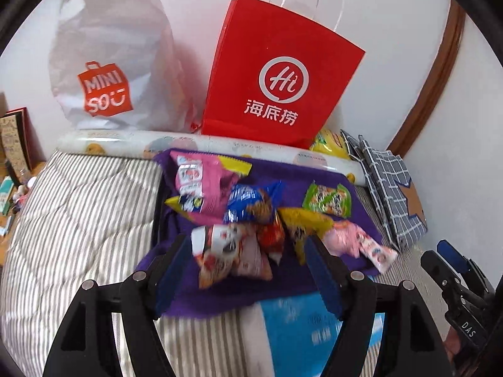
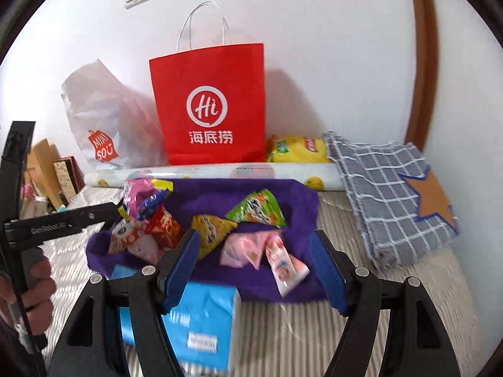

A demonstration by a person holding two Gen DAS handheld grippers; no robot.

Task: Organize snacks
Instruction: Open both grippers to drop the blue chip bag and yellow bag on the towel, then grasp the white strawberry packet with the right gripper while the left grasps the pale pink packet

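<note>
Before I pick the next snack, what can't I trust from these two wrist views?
- Blue box: print blurred in both views; right tongs cover its near corner.
- Red paper bag and white plastic bag: contents unseen, both views.
- Yellow packet: mostly behind the red bag in the left view.
- Panda packet: label smeared, left view.
- Left tongs: open, nothing between them.

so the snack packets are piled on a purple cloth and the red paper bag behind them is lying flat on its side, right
Not quite. The snack packets are on the purple cloth, but the red paper bag stands upright against the wall, handles up, as the right wrist view shows.
</note>
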